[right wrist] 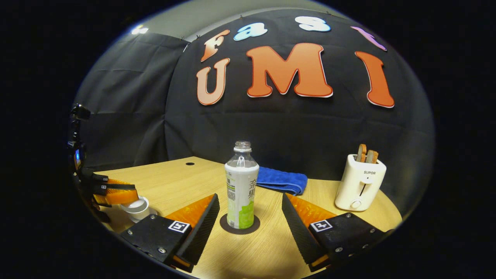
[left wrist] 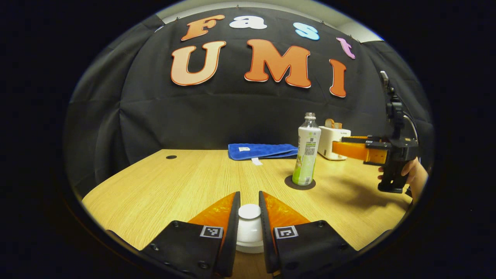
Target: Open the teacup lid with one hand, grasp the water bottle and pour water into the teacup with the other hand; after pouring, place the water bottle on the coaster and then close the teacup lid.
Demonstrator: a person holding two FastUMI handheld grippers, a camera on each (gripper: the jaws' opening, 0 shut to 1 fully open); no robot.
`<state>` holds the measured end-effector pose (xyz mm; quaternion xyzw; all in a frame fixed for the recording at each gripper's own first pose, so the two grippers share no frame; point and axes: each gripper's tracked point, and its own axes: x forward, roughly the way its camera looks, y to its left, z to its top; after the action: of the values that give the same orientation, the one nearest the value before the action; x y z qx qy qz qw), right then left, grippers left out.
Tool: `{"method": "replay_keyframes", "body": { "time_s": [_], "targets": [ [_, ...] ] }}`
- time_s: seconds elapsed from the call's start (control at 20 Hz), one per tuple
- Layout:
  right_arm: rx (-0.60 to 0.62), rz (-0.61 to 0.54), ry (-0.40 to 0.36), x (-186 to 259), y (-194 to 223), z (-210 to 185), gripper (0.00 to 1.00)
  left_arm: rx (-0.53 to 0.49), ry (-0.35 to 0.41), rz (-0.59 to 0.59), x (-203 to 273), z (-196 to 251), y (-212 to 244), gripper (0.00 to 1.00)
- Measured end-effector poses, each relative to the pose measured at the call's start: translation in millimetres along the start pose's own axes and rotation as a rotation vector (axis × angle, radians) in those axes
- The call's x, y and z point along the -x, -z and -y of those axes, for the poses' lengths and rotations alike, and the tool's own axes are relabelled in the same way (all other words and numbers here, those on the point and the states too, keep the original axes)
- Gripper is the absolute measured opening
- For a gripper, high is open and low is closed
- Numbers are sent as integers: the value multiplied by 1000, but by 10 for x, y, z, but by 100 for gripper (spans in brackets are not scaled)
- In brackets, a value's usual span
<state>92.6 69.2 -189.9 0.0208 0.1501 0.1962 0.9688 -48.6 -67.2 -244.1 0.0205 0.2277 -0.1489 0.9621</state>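
Note:
The white teacup (left wrist: 249,242) sits low between my left gripper's (left wrist: 250,195) orange fingers, which press on both sides of its lid's round knob (left wrist: 249,212). In the right gripper view that gripper (right wrist: 130,197) sits over the lidded teacup (right wrist: 136,209) at the far left. The uncapped water bottle (right wrist: 241,186), with a green and white label, stands upright on a dark round coaster (right wrist: 239,229). My right gripper (right wrist: 250,199) is open, its fingers on either side of the bottle and a little short of it. In the left gripper view it (left wrist: 341,148) hovers to the right of the bottle (left wrist: 307,151).
A white toaster (right wrist: 360,182) holding two slices stands at the back right of the wooden table (left wrist: 174,182). A folded blue cloth (left wrist: 261,151) lies at the back, behind the bottle. A hand (left wrist: 414,176) holds the right gripper.

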Motion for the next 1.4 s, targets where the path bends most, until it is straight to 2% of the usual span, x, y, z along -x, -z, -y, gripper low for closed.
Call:
{"method": "replay_keyframes", "body": {
  "time_s": [0.1,0.25,0.3,0.4,0.6,0.65,0.75,0.8,0.85,0.95,1.0,1.1,1.2,1.25,1.3,1.4],
  "targets": [
    [14,11,1,99,-31,1,97,-8,11,-8,-7,53,18,34],
    [6,28,4,226,-78,17,97,-34,-18,-21,-3,43,41,36],
    [3,35,9,272,-102,26,97,-47,-24,-10,9,55,-2,34],
    [-6,50,20,359,-154,60,97,-60,-33,18,37,59,-89,43],
    [10,91,68,537,-318,123,97,-68,-65,93,91,46,-371,74],
    [31,99,86,579,-361,139,97,-69,-75,114,104,38,-458,88],
    [61,121,108,679,-444,117,97,-56,-90,157,121,49,-647,100],
    [68,130,116,726,-493,104,97,-44,-100,180,146,43,-763,100],
    [74,138,122,771,-538,90,97,-29,-108,202,177,42,-889,95],
    [78,158,144,864,-636,87,97,11,-116,253,226,37,-1138,95],
    [74,170,157,907,-710,93,97,24,-125,275,249,25,-1253,100],
    [69,193,173,1000,-831,99,97,38,-176,309,307,-78,-1426,100],
    [61,223,195,1078,-965,121,98,44,-178,340,369,-50,-1600,99],
    [54,238,210,1115,-1039,142,98,50,-188,354,392,-72,-1677,95],
    [50,249,223,1163,-1100,163,98,56,-190,365,419,-74,-1754,97],
    [51,266,247,1222,-1188,196,98,65,-188,389,490,-54,-1919,95]
  ]
}}
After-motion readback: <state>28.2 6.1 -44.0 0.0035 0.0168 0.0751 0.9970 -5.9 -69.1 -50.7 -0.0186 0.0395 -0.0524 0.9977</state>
